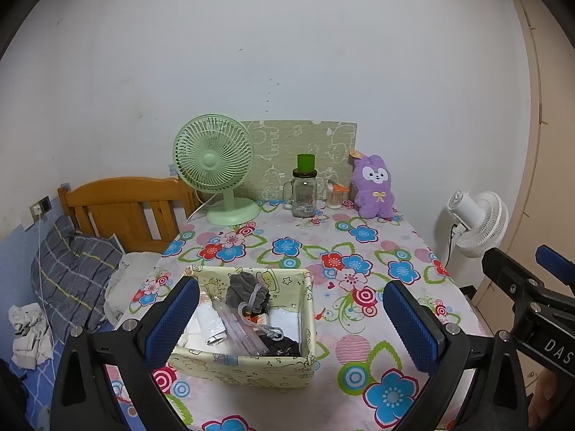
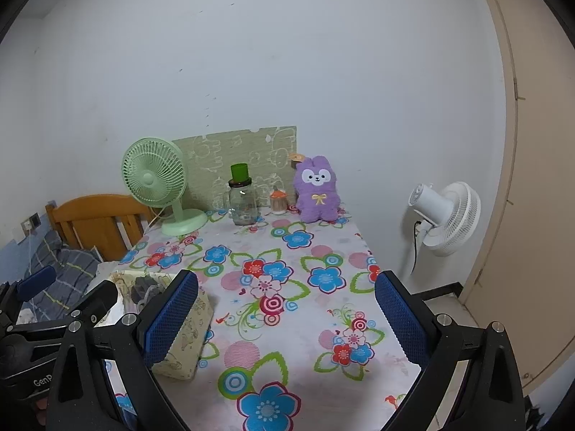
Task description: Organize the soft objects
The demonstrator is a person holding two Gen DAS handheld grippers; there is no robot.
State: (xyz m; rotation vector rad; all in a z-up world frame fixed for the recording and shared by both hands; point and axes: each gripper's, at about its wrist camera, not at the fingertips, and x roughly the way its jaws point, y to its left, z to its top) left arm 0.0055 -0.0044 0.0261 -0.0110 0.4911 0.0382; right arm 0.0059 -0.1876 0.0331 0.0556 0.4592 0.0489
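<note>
A pale green fabric box [image 1: 237, 366] stands near the table's front left; it also shows in the right wrist view [image 2: 187, 337]. In it lie a grey bath pouf [image 1: 246, 292] with a cord, white packets and a dark cloth. A purple plush rabbit [image 1: 372, 186] sits upright at the back right; it also shows in the right wrist view [image 2: 317, 190]. My left gripper [image 1: 291, 323] is open and empty above the box's right side. My right gripper [image 2: 285, 316] is open and empty over the table's middle, right of the box.
A green desk fan [image 1: 215, 168], a glass jar with a green cup on it [image 1: 304, 190] and a small swab jar [image 1: 336, 195] stand at the back by a green board. A white fan [image 2: 445, 215] stands right of the table, a bed [image 1: 79, 269] left.
</note>
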